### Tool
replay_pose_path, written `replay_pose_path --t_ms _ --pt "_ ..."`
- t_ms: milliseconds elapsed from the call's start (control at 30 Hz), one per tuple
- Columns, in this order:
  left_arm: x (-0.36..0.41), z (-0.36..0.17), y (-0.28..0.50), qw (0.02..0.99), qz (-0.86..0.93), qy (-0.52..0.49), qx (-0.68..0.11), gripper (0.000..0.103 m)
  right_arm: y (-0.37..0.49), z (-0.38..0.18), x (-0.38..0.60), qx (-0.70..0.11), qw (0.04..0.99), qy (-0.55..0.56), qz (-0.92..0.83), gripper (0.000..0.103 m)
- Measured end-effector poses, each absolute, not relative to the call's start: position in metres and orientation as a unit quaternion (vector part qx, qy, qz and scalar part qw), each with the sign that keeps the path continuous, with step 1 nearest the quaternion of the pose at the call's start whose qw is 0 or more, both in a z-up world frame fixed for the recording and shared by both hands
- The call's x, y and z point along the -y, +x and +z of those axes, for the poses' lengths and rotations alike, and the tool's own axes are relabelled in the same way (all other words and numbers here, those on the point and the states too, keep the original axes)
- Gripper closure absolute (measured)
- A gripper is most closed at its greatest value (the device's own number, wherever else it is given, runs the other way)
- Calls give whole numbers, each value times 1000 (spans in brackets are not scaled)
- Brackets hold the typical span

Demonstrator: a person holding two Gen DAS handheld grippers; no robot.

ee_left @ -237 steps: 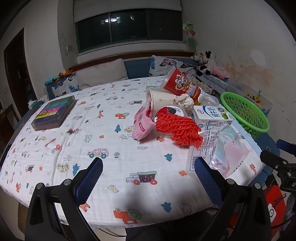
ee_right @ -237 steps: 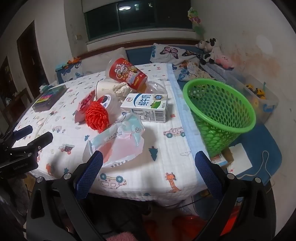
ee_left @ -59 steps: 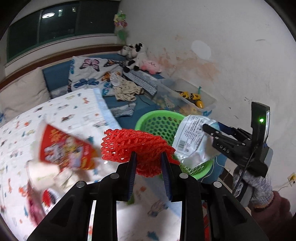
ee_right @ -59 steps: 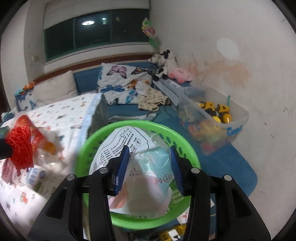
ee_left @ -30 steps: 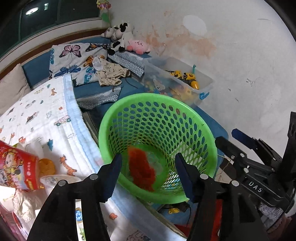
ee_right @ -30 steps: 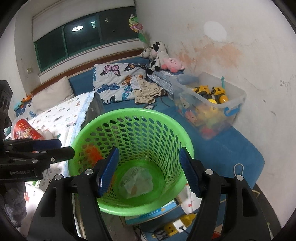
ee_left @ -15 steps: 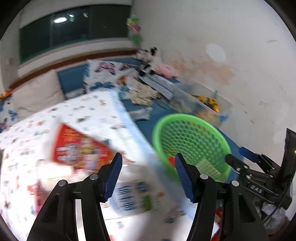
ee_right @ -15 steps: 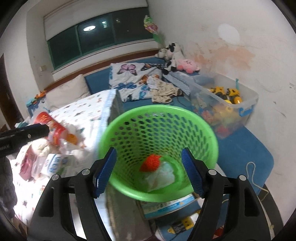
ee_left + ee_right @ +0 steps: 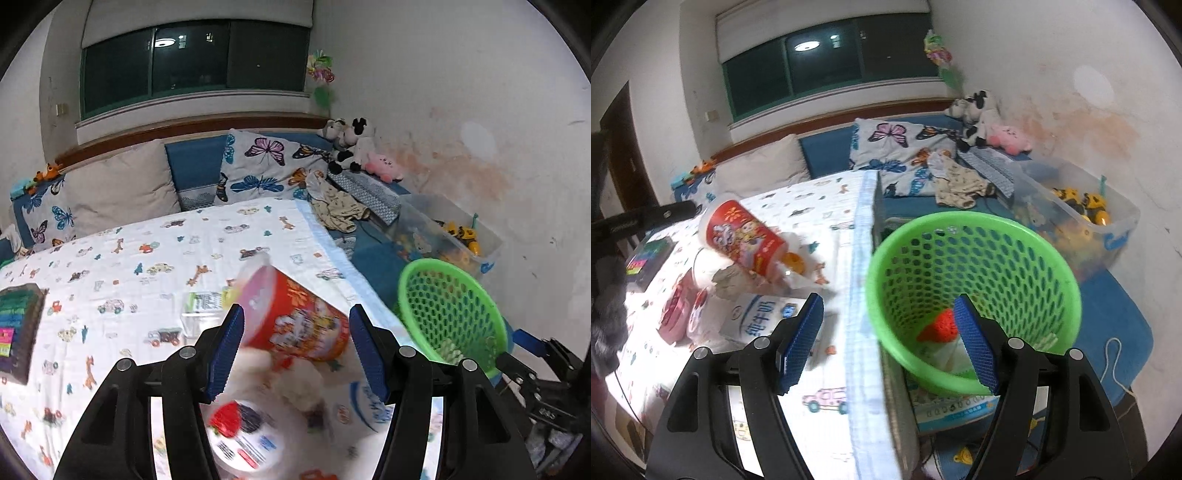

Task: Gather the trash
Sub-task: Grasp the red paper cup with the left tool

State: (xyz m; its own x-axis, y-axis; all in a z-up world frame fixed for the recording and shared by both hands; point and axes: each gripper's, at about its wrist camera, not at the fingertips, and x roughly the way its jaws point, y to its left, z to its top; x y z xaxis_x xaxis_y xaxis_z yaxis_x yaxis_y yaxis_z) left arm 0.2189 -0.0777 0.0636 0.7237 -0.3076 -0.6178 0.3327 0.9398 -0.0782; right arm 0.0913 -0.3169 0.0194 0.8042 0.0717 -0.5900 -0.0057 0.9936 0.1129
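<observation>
A red snack cup (image 9: 295, 321) lies tilted on the patterned tablecloth (image 9: 147, 258), right in front of my open left gripper (image 9: 295, 347). Below it are crumpled white paper (image 9: 303, 380), a round lidded tub (image 9: 240, 435) and a milk carton (image 9: 365, 402). The right wrist view shows the same red cup (image 9: 742, 236) and milk carton (image 9: 757, 317) at left. My right gripper (image 9: 886, 343) is open and empty over the table edge, beside the green basket (image 9: 975, 236). The basket holds the red mesh (image 9: 940, 325) and a plastic bag (image 9: 945, 354).
A dark box of colored items (image 9: 18, 325) sits at the table's left edge. A pink packet (image 9: 674, 314) lies left of the carton. A clear toy bin (image 9: 1082, 210) stands behind the basket. Pillows and plush toys (image 9: 351, 147) line the back.
Both grippers let their loads drop into the basket and opened. My left gripper has swung back to the table, closing in on the red cup. My right gripper has pulled back from the basket.
</observation>
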Motion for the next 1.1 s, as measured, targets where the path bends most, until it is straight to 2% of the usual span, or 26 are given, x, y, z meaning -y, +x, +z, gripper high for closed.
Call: replay_pose_path --t_ms 300,567,767,1033,1100 --pt "77 44 256 911 -197 36 -361 46 111 9 295 -335 940 39 47 29" --pt "74 31 278 887 -241 22 -393 56 143 2 276 -362 926 49 96 29" --pt "81 22 281 874 -266 31 -406 68 169 -9 269 -390 907 83 133 29" --pt "81 28 272 875 -289 16 -387 93 196 -20 260 -417 888 113 156 29" --pt "80 30 269 876 -290 10 -385 95 203 -24 261 -423 883 125 159 29"
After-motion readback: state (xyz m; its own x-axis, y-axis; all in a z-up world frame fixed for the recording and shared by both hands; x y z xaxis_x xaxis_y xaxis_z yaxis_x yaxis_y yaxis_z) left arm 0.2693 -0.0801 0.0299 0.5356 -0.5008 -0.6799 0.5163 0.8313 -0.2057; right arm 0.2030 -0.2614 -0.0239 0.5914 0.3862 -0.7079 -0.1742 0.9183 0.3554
